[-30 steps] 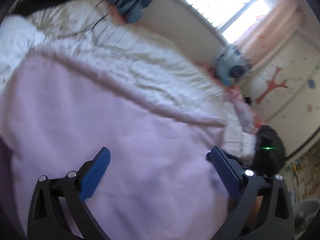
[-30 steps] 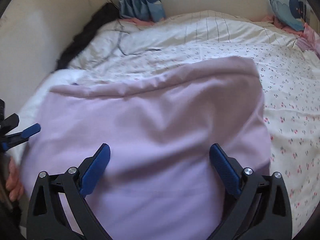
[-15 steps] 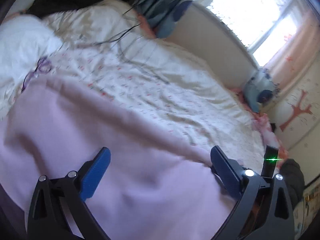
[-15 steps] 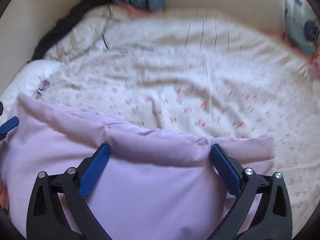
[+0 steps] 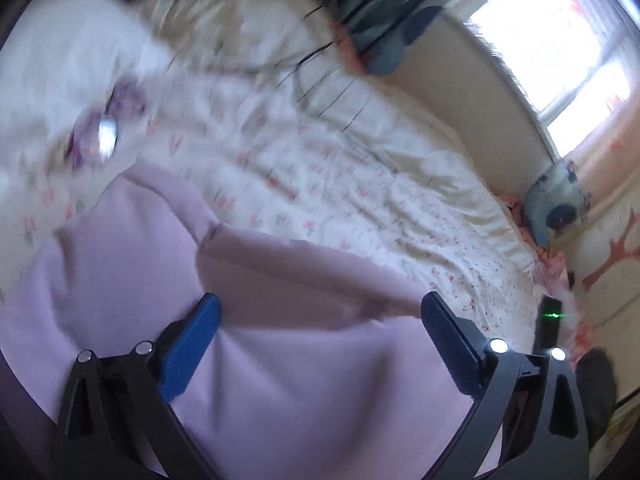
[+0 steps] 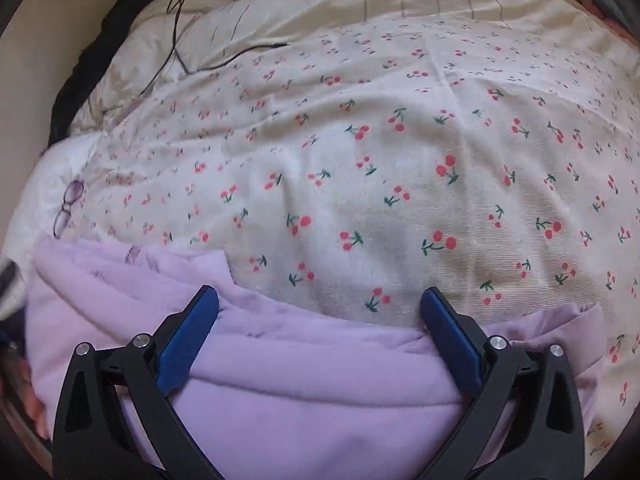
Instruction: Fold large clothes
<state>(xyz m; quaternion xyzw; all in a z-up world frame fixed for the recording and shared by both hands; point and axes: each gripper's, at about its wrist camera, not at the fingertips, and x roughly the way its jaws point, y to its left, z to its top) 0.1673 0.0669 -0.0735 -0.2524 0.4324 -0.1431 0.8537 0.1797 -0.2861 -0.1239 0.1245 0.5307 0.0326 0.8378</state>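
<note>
Lilac garment (image 6: 320,392): lies bunched in thick doubled layers at the near edge of the cherry-print bedspread (image 6: 400,168); at least one fold looks made, squaring and flattening left. Your left hand-held gripper (image 5: 318,320) and right hand-held gripper (image 6: 320,312): both spread wide, grasping nothing, poised over the cloth.

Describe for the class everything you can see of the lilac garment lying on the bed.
The lilac garment is a plain, soft, fleecy-looking cloth with no print. It lies bunched at the near edge of the cherry-print bedsheet, its far edge rolled into a thick fold. In the left wrist view a fold runs across it. The open jaws of the right gripper and of the left gripper each stand over it; whether they touch it cannot be told. Its lower part is hidden by the grippers.
</note>
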